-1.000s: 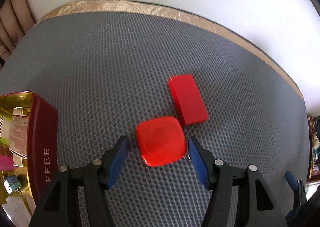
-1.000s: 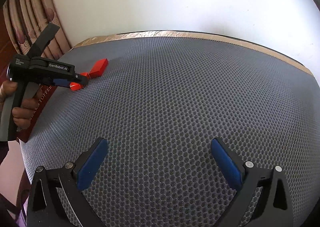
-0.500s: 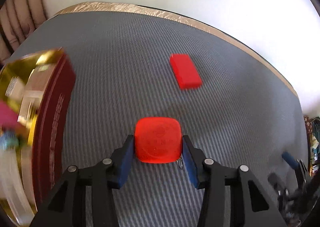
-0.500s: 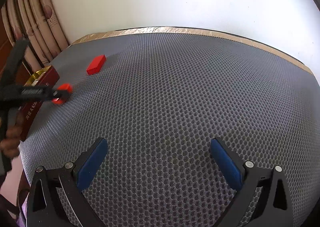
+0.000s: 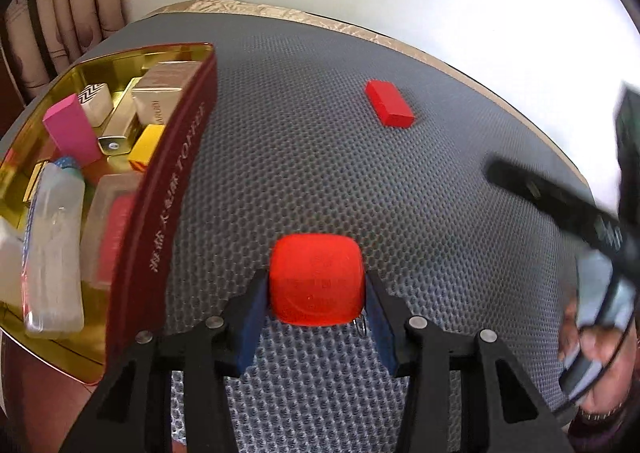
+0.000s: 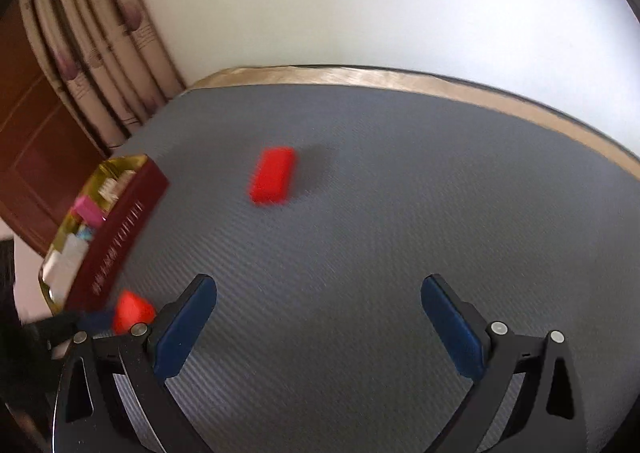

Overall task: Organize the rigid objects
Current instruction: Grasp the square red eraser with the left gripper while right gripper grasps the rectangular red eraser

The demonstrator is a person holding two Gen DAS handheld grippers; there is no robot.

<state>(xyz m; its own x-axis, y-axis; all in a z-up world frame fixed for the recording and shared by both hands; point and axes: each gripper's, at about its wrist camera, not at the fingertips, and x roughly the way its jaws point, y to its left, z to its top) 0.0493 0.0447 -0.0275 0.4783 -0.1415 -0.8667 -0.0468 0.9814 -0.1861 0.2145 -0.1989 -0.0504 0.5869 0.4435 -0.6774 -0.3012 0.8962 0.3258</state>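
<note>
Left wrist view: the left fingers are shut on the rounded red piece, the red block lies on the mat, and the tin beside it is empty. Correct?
Not quite. The tin is not empty: the left wrist view shows several items in it, a pink block among them. The left gripper is shut on the rounded red piece, and the red block lies on the mat.

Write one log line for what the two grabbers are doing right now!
left gripper: shut on red square piece | right gripper: open, nothing between pads | red block: on mat | tin: holds sorted items
</note>
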